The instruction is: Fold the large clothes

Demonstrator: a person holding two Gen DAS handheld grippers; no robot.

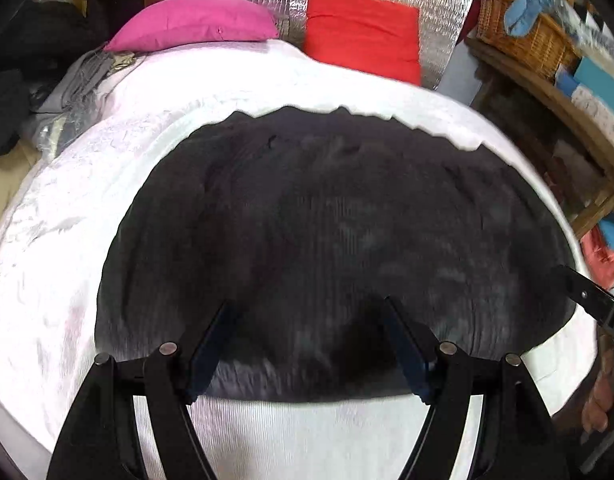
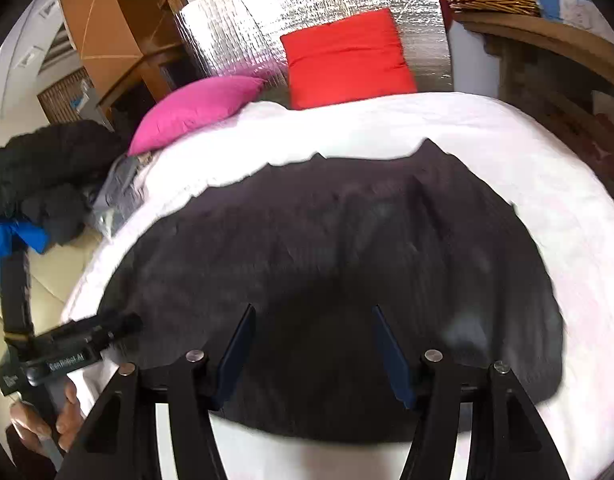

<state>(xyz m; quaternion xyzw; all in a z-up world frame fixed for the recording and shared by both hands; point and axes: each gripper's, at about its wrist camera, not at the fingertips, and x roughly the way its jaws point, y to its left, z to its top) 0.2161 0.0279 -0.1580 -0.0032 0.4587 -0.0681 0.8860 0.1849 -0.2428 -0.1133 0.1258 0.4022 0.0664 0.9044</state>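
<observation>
Below us the bed (image 1: 39, 280), under its white cover, fills most of both views, and on it the black garment (image 1: 327, 232) lies spread flat, its far edge wavy and its near edge rounded close to the bed's near side. Behind the bed a silver foil panel (image 2: 307, 8) stands upright, with the red cushion (image 1: 363, 36) leaning against it and the pink pillow (image 1: 195, 22) lying just beside it to the left. A wicker basket (image 1: 519, 32) sits on a wooden shelf at the right, and dark clothes (image 2: 47, 176) are heaped off the bed's left side. We hold our left gripper (image 1: 307, 308) over the garment's near part with its jaws wide apart and nothing between them. Our right gripper (image 2: 311, 312) hangs over the same near part, likewise spread wide and gripping nothing. Whether either one's fingertips touch the cloth we cannot tell.
</observation>
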